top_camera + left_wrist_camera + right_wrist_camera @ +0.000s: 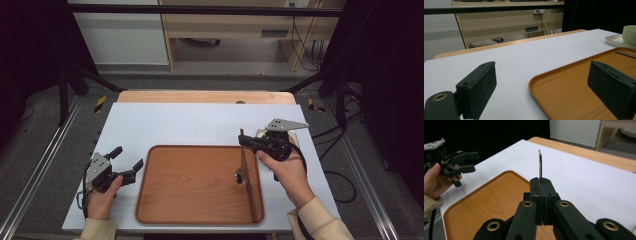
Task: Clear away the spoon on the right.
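My right gripper (244, 140) is shut on a thin metal spoon (540, 165) above the right part of the wooden tray (190, 185). The handle's end sticks out past the closed jaws (541, 182). The spoon's round bowl (240, 175) hangs below them over the tray. Dark chopsticks (251, 192) lie along the tray's right side. My left gripper (128, 157) stands open just left of the tray with nothing between its pads (477, 86). It also appears at the far left of the right gripper view (472, 162).
A pale green cup (630, 35) stands on a white dish (614, 39) at the back right, partly hidden behind my right gripper in the high view. A white mat (200, 125) covers the table; wooden furniture and cables lie beyond its far edge.
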{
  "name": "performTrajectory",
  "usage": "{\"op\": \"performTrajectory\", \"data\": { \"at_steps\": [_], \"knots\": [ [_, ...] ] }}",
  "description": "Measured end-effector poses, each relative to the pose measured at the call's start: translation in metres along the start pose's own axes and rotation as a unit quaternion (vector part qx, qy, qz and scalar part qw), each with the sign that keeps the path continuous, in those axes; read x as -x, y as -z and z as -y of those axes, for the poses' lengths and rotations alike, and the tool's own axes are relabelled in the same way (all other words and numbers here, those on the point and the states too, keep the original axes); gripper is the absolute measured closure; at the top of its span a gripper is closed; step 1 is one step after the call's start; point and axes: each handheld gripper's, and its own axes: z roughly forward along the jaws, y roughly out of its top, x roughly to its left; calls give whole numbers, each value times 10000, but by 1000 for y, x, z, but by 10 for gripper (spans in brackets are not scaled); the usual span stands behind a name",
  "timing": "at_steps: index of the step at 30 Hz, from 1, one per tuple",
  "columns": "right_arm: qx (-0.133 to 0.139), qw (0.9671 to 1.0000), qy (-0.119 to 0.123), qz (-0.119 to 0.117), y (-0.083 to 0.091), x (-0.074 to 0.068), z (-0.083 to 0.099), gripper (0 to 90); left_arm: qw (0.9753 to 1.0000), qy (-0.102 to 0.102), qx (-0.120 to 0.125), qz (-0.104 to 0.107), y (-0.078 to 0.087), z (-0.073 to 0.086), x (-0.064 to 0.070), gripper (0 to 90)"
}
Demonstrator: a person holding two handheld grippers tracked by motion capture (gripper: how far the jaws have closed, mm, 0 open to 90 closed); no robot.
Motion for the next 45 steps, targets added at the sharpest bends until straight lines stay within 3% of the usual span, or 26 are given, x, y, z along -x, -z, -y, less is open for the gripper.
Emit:
{"op": "performTrajectory", "data": {
  "at_steps": [25,45],
  "knots": [
    [-660,9968,-259,-359,-9,-4,29,898,10000,-26,-9,-4,-1,2,-1,77],
    [-713,9953,-461,-468,-17,0,40,896,10000,-17,78,-26,1,1,-3,64]
  ]
}}
